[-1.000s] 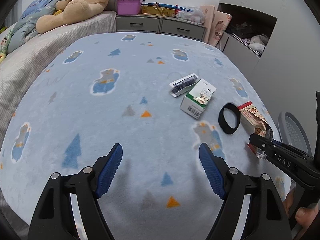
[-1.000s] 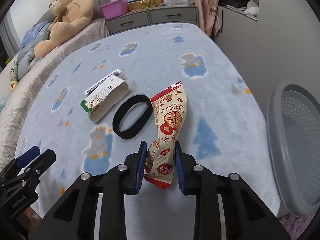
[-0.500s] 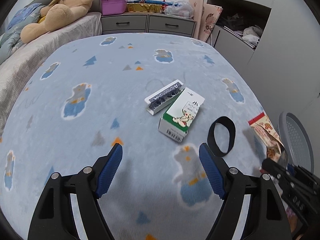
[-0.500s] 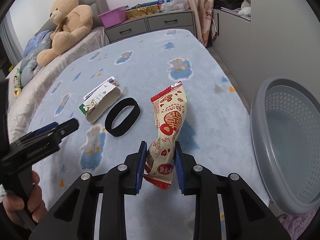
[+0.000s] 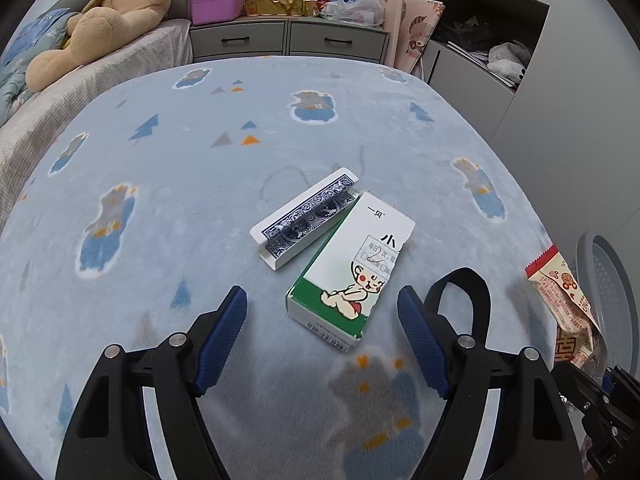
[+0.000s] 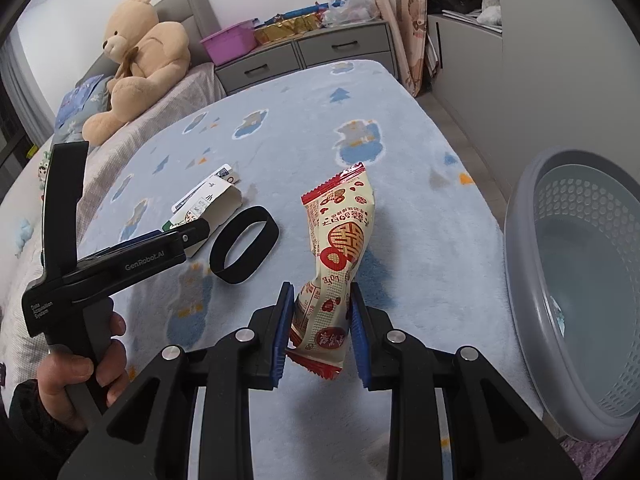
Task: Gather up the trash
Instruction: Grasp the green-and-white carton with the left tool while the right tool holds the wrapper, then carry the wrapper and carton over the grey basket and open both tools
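Snack wrapper pinched in right gripper, beside the basket.
Left gripper spread wide over the green-white box.

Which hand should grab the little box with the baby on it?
The left. Its open gripper is right in front of the box on the blanket, jaws wide enough to straddle it. The right gripper is busy: it is shut on the snack bag, near the basket.

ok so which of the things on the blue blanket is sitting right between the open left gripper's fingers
The white and green cardboard box with a cartoon baby. It lies in front of the open left gripper, between its fingers; the blue-patterned card box lies beyond it, the black band to its right.
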`<state>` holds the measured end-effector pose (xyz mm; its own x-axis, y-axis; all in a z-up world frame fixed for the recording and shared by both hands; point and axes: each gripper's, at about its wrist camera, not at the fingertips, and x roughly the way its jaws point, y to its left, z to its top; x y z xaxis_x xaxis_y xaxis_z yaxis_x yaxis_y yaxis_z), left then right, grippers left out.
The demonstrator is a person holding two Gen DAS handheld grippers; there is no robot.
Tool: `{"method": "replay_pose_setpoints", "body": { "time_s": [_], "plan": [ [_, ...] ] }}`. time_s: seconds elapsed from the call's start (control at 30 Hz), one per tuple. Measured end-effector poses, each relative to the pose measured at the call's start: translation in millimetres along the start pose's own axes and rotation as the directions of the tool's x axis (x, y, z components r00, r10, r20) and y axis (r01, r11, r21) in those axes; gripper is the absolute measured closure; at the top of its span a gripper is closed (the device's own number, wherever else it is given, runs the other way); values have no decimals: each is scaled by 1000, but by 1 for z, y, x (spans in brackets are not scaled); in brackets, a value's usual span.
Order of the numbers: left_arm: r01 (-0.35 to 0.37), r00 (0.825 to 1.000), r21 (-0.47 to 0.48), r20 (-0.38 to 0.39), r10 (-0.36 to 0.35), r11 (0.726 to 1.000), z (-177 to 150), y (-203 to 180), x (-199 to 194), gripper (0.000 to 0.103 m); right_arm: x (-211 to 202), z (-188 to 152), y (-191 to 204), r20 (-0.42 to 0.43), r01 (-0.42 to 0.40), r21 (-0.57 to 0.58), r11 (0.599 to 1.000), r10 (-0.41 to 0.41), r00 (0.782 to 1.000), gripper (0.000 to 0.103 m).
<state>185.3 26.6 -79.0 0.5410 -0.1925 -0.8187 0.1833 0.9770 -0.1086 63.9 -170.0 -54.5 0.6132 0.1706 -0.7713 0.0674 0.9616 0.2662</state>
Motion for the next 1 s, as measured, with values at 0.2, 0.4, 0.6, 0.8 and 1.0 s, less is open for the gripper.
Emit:
{"method": "replay_pose_setpoints", "body": {
  "time_s": [0.2, 0.4, 0.6, 0.8, 1.0],
  "plan": [
    [15, 1000, 30, -19, -14, 999, -3, -10, 2, 68, 0, 0, -3, 0, -1, 6, 1000, 1, 1000, 76],
    [33, 999, 11, -6, -33, 999, -13, -8, -12, 69, -3, 1, -2, 3, 1, 6, 1000, -1, 1000, 76],
    [-21, 999, 13, 38, 21, 1000, -32, 0, -40, 69, -13, 0, 0, 18, 5, 2, 1000, -5, 1000, 76],
    [-24, 997, 9, 77, 23, 1000, -49, 3, -73, 69, -27, -5, 3, 28, 17, -11, 1000, -16, 999, 76],
    [27, 992, 11, 120, -28, 1000, -58, -11, -104, 69, -50, -11, 5, 55, 29, -24, 999, -28, 998, 76]
  ]
}}
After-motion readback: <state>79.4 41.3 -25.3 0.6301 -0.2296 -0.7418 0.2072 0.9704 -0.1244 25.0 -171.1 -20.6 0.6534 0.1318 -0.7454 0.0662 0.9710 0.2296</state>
